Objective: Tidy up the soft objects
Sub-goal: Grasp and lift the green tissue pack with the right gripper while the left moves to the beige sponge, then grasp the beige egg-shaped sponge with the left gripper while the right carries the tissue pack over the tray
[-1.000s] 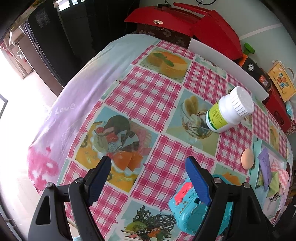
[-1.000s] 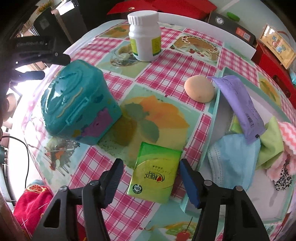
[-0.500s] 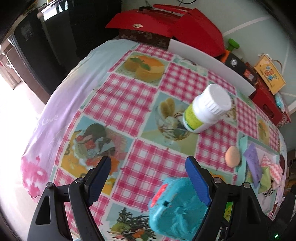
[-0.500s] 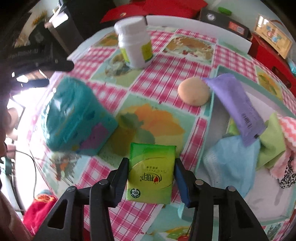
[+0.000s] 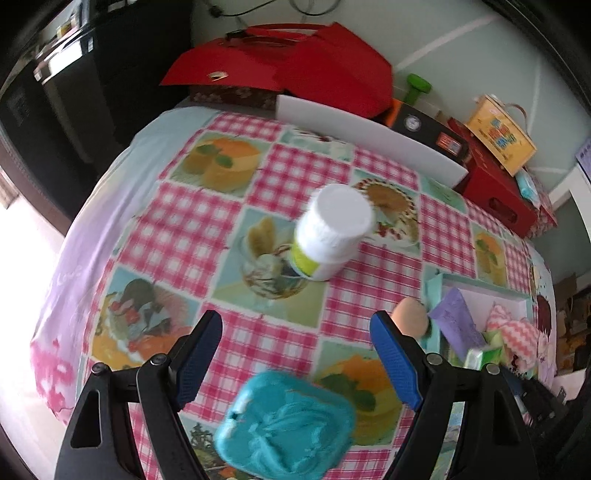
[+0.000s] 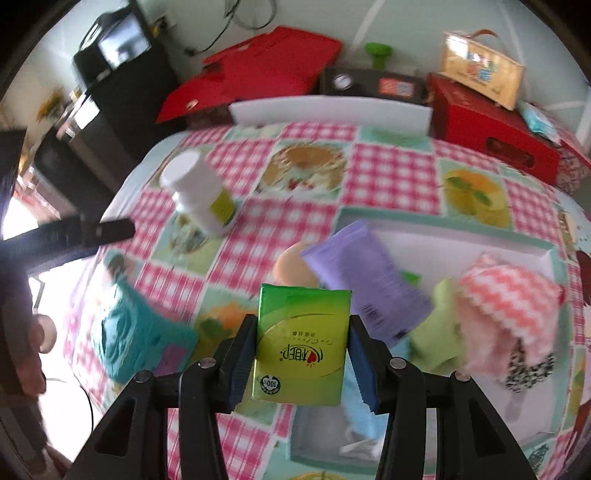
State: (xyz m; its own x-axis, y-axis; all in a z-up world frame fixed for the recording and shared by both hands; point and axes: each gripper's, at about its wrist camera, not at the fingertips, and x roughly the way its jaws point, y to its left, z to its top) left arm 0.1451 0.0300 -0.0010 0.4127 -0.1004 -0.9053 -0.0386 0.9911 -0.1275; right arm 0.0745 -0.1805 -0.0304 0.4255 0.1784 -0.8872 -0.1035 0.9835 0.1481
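a table (image 5: pixel 295 173) is covered by a pink checked cloth with food pictures. pale green walls (image 6: pixel 406 22) are seen behind it, dark cabinets (image 5: pixel 92 92) on the left, where strong daylight is let in.

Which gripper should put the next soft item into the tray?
Right. The right gripper is clamped on the green tissue pack beside the tray; the left gripper is open and empty.
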